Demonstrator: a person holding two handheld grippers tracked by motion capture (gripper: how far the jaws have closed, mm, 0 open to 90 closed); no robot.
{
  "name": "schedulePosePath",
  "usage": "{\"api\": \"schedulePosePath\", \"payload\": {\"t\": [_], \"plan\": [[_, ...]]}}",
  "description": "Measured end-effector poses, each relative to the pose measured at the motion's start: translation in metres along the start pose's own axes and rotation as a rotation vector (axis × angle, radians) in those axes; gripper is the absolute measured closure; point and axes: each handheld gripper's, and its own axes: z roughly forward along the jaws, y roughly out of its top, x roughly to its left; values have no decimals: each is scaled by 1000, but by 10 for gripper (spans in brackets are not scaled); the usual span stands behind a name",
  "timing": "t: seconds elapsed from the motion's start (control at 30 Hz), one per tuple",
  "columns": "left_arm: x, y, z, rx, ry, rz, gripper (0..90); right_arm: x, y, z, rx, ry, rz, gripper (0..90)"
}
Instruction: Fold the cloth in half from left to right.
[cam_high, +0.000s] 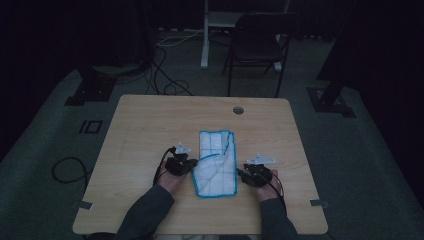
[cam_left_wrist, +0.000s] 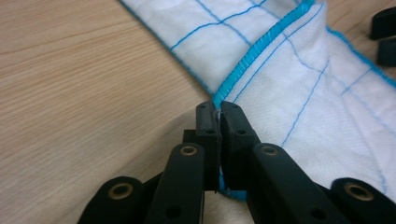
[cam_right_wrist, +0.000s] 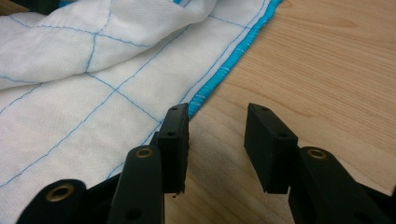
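Note:
A white cloth (cam_high: 216, 160) with a blue grid and blue hem lies folded and rumpled on the wooden table (cam_high: 150, 125), between my two grippers. My left gripper (cam_high: 192, 165) is at the cloth's left edge. In the left gripper view its jaws (cam_left_wrist: 218, 114) are pressed together on the blue hem of the cloth (cam_left_wrist: 299, 79). My right gripper (cam_high: 241, 174) rests at the cloth's right edge. In the right gripper view it (cam_right_wrist: 217, 126) stands open over bare wood, its left jaw touching the hem of the cloth (cam_right_wrist: 93, 88).
A round cable hole (cam_high: 238, 110) sits near the table's far edge. Beyond the table stand a dark folding chair (cam_high: 255, 45) and stand bases, and cables (cam_high: 67, 170) lie on the floor at the left. Bare wood surrounds the cloth on all sides.

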Motion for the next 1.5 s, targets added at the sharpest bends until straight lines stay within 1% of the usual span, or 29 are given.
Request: {"api": "schedulePosePath", "payload": {"t": [0.03, 0.2, 0.23, 0.47, 0.53, 0.73, 0.97, 1.07, 1.2, 1.27, 1.37, 1.43, 1.47, 1.5], "plan": [[-1, 1, -1, -6, -12, 4, 883, 0, 0, 0, 0, 0, 1, 603], [-7, 5, -4, -27, -37, 22, 885, 0, 0, 0, 0, 1, 0, 599], [-8, 6, -4, -27, -40, 30, 885, 0, 0, 0, 0, 1, 1, 598], [-17, 7, -1, -27, -64, 45, 885, 0, 0, 0, 0, 0, 1, 598], [-20, 8, 0, -25, -71, 55, 885, 0, 0, 0, 0, 1, 1, 598], [-33, 12, 0, -29, -100, 85, 884, -1, 0, 0, 1, -2, 2, 598], [-51, 20, -3, -57, -160, 111, 884, -1, 0, 0, 1, -4, 6, 598], [-58, 24, -3, -53, -177, 140, 884, -1, 0, 0, 0, -4, 7, 598], [-68, 28, -3, -60, -196, 157, 884, -2, 0, 0, -1, -5, 6, 598], [-72, 29, -5, -64, -218, 163, 883, -2, 0, 0, 0, -5, 7, 597], [-78, 31, -8, -72, -239, 185, 881, -2, 0, 0, -2, -5, 8, 598], [-82, 32, -10, -81, -246, 191, 873, -2, 0, 0, -1, -5, 8, 598], [-84, 33, -11, -87, -249, 200, 862, -2, 0, 0, -1, -6, 7, 598], [-85, 33, -12, -94, -244, 206, 835, -2, 0, 0, -1, -6, 8, 598]]}}
